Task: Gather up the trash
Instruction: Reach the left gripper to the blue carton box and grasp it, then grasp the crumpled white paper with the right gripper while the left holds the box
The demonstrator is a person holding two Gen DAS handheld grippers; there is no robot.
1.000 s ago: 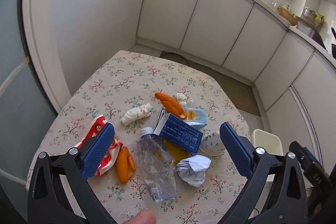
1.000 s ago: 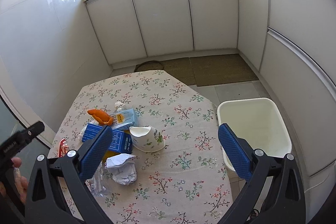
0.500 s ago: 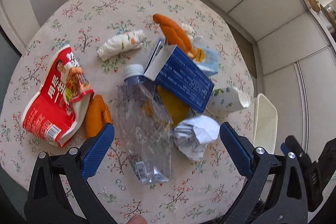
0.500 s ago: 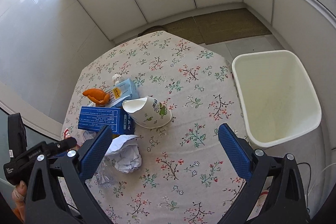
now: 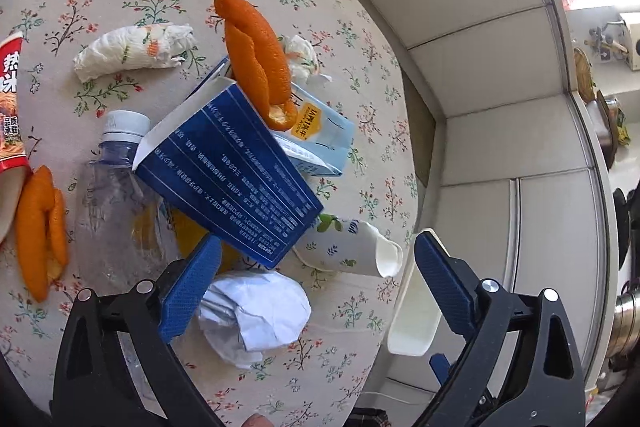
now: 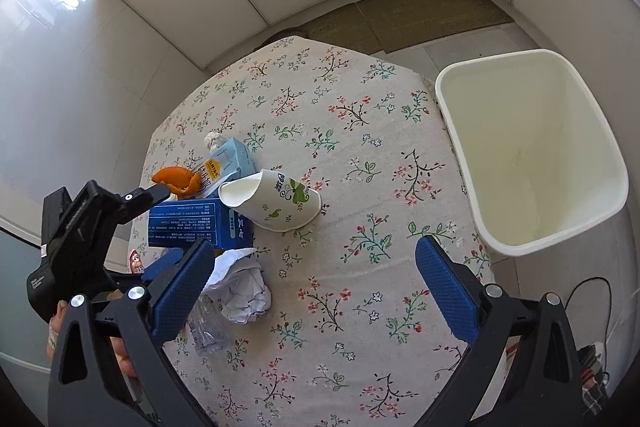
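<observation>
Since half a second ago my left gripper (image 5: 316, 279) has dropped closer over the trash pile; the red snack wrapper (image 5: 10, 107) is now cut off at the frame edge. Jaws spread wide, holding nothing, straddling the crumpled white paper (image 5: 256, 311) and the tipped paper cup (image 5: 352, 247). Blue carton (image 5: 228, 171) lies over the clear bottle (image 5: 116, 211), hiding most of a yellow scrap beneath. Orange peel (image 5: 256, 55) rests on the light-blue carton (image 5: 320, 139). My right gripper (image 6: 312, 283) hangs spread above bare tablecloth (image 6: 360, 155); white bin (image 6: 532, 147) stands just beside the table.
</observation>
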